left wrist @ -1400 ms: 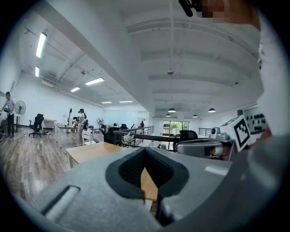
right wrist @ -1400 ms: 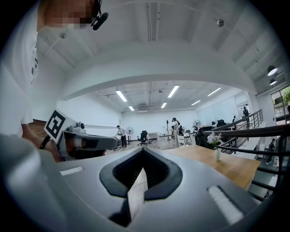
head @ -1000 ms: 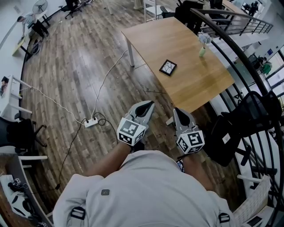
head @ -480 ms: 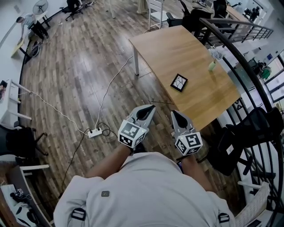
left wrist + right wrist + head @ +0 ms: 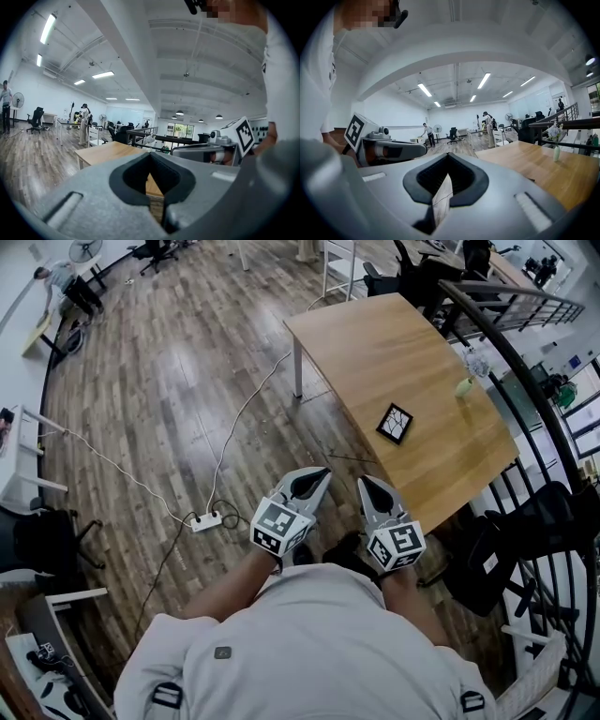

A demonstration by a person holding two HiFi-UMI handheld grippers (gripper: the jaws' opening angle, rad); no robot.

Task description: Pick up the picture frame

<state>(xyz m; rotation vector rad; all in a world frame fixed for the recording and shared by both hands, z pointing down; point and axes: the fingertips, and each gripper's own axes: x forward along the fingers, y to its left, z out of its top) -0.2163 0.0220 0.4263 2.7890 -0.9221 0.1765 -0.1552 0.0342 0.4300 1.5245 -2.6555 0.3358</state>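
Picture frame [image 5: 395,424]: lies flat on the wooden table [image 5: 375,352], near its railing-side edge, long axis running roughly toward the person, askew to the table edges. Small vase [image 5: 464,387] stands beyond it. Left gripper [image 5: 314,476] and right gripper [image 5: 367,486]: jaws pressed together, empty, short of the table's near corner. Power strip [image 5: 206,520] on the floor, left.

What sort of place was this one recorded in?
Probably an open-plan office or workshop: a wooden table on a wood floor, an office chair farther off, and ceiling strip lights.
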